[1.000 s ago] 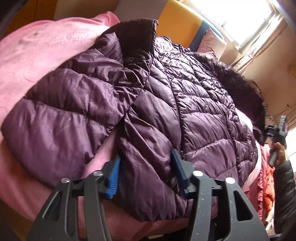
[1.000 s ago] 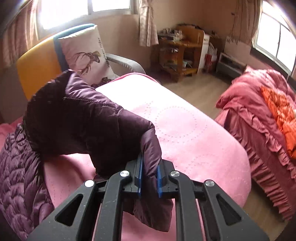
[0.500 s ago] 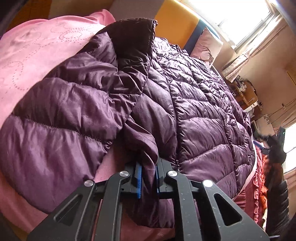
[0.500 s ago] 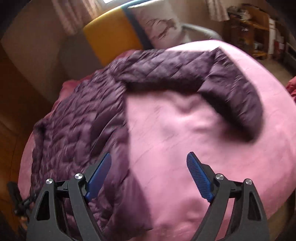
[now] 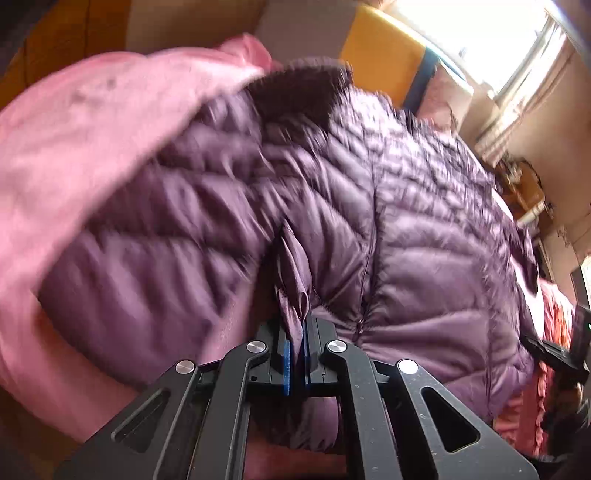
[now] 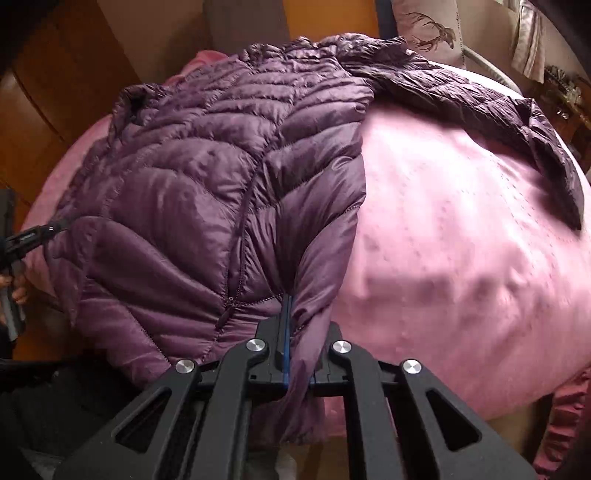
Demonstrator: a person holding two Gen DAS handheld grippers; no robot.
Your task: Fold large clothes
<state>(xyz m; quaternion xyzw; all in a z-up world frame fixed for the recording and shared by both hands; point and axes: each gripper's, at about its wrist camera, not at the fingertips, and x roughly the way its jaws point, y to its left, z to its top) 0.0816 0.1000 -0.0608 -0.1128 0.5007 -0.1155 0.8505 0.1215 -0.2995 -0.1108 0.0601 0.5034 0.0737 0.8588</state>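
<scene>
A purple quilted down jacket [image 5: 424, 229] lies front up on a pink bed [image 5: 74, 155], zip closed. My left gripper [image 5: 295, 332] is shut on a pinch of the jacket's bottom hem, left of the zip. In the right wrist view the jacket [image 6: 192, 177] fills the left half, one sleeve [image 6: 480, 107] stretched across the pink bed [image 6: 461, 240] to the far right. My right gripper [image 6: 293, 325] is shut on the hem at the jacket's right side seam. The left gripper [image 6: 33, 236] shows at the left edge there.
A yellow and blue headboard [image 5: 384, 55] and a deer-print pillow [image 6: 428, 33] stand behind the bed. A second bed with red ruffled bedding [image 5: 554, 321] lies to the right. Wooden furniture [image 6: 55, 92] stands at the far left. The left wrist view is motion-blurred.
My right gripper let go of the sleeve, swung over to the hem and shut on it. My left gripper shut on the hem and has lifted it slightly.
</scene>
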